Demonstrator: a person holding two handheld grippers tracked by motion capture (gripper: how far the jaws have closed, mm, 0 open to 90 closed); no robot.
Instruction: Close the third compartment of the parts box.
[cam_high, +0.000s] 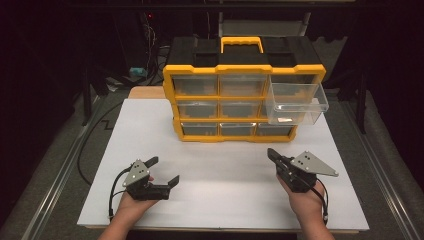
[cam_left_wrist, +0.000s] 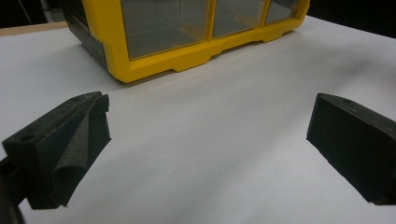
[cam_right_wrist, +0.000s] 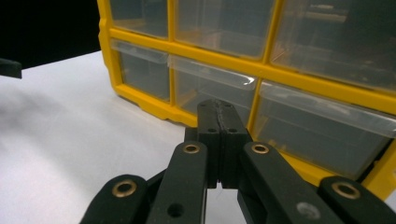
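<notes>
The left gripper (cam_high: 164, 172) rested on the white table (cam_high: 225, 190) with its jaws spread wide, holding nothing. The right gripper (cam_high: 270, 152) had its jaws pressed together, empty, aimed at the yellow organizer (cam_high: 243, 95), whose clear drawer (cam_high: 296, 104) stood pulled out.

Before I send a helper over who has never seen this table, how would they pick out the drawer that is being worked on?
Look for the yellow and black drawer cabinet standing at the far side of the white table. On its right column, near the top, is a clear plastic drawer. It is the one drawer pulled out and jutting forward past the frame, while its neighbours sit flush.
</notes>
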